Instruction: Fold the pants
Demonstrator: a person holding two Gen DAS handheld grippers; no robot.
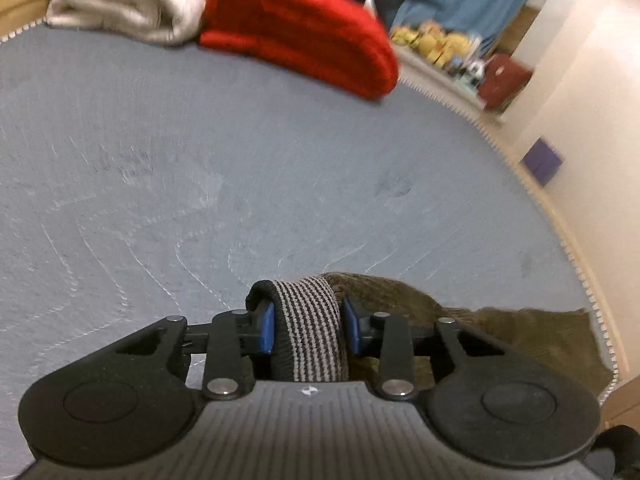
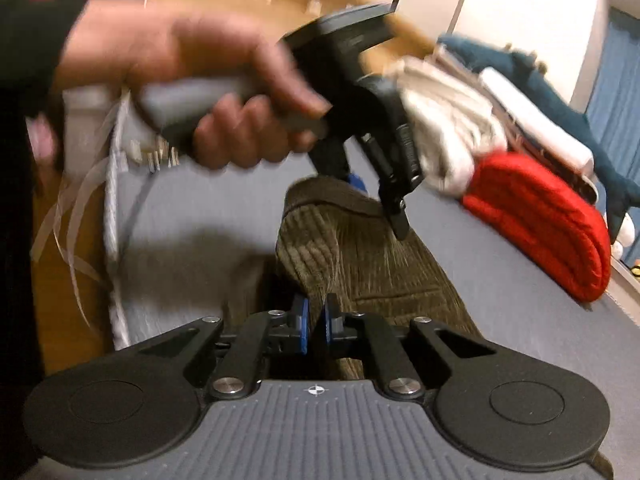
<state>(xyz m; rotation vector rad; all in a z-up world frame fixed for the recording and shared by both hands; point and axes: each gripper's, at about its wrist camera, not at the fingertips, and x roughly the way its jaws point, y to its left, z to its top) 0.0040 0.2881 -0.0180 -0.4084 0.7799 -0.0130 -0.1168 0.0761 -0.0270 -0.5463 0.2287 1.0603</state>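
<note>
We see the pants, olive-brown corduroy, lying on a grey-blue padded surface near its edge. In the left wrist view, the left gripper is clamped on the pants' striped elastic waistband: the 2 blue pads press on either side of the band, which bunches up between them. The corduroy fabric spreads to the right of this grip.

In the right wrist view, the right gripper has its jaws drawn nearly together, pinching a ridge of corduroy at the near end of the pants. Beyond it we see a hand holding the left gripper at the far end of the garment; that part of the picture is blurred.

A folded red knit item and a folded cream item rest at the far side of the surface, touching each other and well apart from the pants.
</note>
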